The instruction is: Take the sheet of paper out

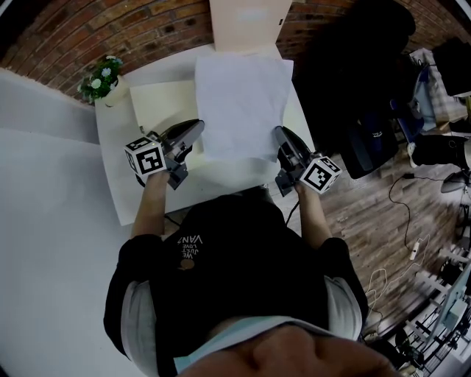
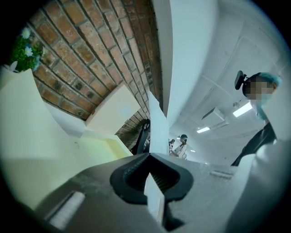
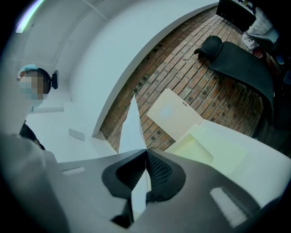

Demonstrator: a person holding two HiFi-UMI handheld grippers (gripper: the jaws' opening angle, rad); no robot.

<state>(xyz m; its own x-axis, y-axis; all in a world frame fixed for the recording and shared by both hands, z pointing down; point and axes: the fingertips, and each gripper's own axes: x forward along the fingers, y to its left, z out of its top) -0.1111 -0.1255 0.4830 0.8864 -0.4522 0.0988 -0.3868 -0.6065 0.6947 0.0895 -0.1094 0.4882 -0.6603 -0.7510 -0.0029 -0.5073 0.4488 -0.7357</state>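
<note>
A white sheet of paper (image 1: 239, 103) is held over the white table (image 1: 118, 184), its far edge towards the brick wall. My left gripper (image 1: 197, 129) is shut on its near left corner, and my right gripper (image 1: 280, 134) is shut on its near right corner. In the left gripper view the sheet (image 2: 159, 123) rises edge-on from the closed left gripper (image 2: 150, 154). The right gripper view shows the sheet (image 3: 132, 127) pinched in the right gripper (image 3: 145, 151) the same way. A cream open folder (image 1: 162, 107) lies on the table under the sheet's left side.
A cream panel (image 1: 246, 22) stands upright against the brick wall behind the sheet. A small potted plant (image 1: 103, 77) sits at the table's far left corner. A black chair (image 1: 353, 74) stands right of the table, with cables (image 1: 412, 243) on the wooden floor.
</note>
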